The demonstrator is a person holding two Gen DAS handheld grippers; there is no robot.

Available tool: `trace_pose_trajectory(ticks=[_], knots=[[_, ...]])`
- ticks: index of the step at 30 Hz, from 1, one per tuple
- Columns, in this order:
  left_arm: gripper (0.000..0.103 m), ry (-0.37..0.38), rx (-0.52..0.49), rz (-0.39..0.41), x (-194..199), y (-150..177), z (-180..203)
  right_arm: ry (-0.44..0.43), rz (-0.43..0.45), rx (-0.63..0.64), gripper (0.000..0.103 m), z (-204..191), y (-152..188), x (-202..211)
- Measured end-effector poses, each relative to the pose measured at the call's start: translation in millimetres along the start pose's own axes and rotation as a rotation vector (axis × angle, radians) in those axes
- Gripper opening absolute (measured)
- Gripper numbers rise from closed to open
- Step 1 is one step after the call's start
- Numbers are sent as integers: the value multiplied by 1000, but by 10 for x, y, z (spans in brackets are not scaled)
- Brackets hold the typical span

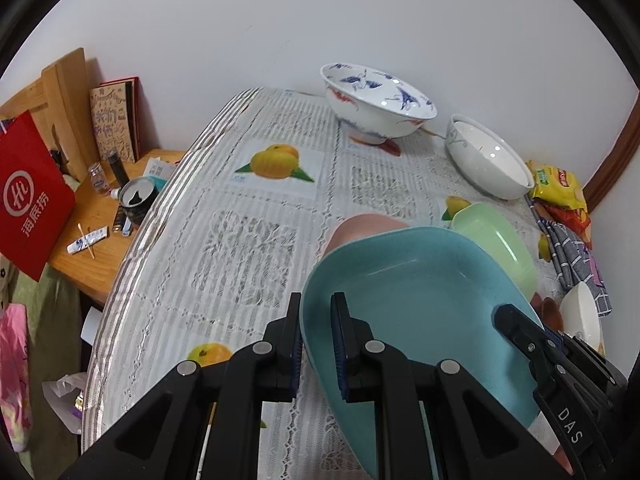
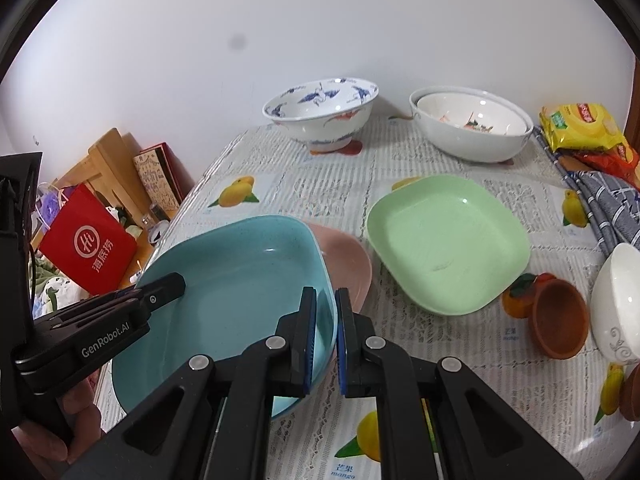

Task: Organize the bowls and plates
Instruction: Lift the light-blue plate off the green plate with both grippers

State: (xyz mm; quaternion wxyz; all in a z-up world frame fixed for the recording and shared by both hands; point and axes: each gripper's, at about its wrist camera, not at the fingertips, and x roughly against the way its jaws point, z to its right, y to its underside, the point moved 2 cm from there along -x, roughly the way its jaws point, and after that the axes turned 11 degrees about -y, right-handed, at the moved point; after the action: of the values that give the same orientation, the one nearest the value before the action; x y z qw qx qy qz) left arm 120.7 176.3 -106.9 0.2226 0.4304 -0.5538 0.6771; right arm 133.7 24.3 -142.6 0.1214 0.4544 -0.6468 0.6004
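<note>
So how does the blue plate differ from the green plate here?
The blue plate is gripped at its rim by both the left gripper and the right gripper; the green plate is untouched. The blue plate overlaps a pink plate; the green plate lies alone on the tablecloth. Both are rounded-square and empty.

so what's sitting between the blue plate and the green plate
A pink plate, mostly tucked under the blue plate, its edge poking out toward the green plate. The right wrist view shows it best.
</note>
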Motion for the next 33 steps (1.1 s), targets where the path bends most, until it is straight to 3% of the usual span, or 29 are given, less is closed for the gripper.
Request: trace_pose_trajectory(ticks=[12,20,33], knots=[[13,-47,12,-33,-131,92,-65,-25,-67,12,9,7,108,-223],[13,-103,-2,-5,-170,12,43,-41,-78,18,9,85,-24,-328],[14,-133,10,-29,-336,-64,181,-51,-102,48,10,262,-248,-588]])
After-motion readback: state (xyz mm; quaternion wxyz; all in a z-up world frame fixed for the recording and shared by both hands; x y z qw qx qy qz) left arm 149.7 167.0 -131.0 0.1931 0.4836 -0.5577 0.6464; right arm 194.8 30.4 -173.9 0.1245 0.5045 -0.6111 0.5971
